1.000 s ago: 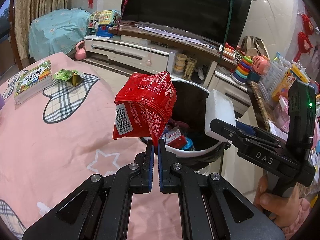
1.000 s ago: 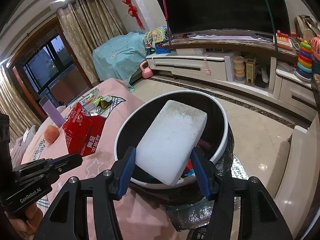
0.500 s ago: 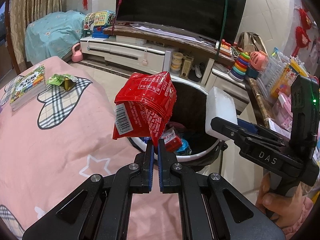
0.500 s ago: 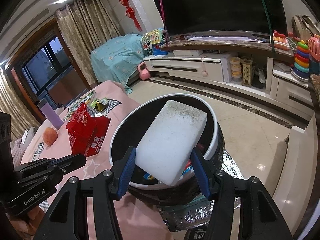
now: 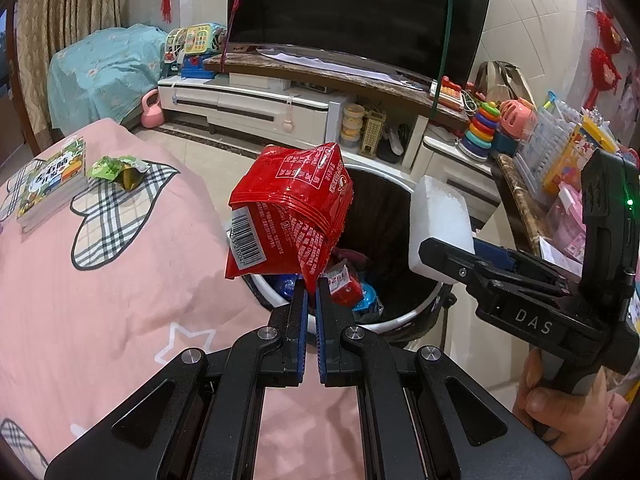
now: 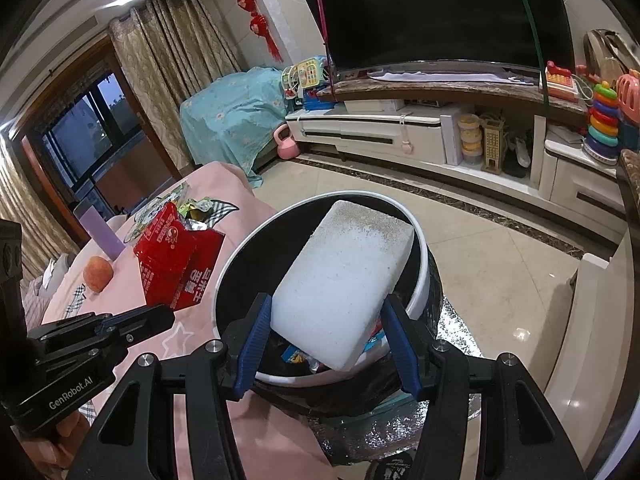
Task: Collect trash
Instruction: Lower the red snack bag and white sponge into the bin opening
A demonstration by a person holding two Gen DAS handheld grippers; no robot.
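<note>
Red wrapper (image 5: 290,216) is sticking up from your left gripper (image 5: 311,294), pinched by its corner beside the bin (image 6: 420,280) rim. Your right gripper (image 6: 326,320) is clamping the foam block (image 6: 344,280) over the bin's mouth.

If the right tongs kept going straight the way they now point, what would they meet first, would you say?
Probably the trash bin: the right tongs, gripping a white foam block, aim down into its open mouth, likely reaching the litter inside first.
</note>
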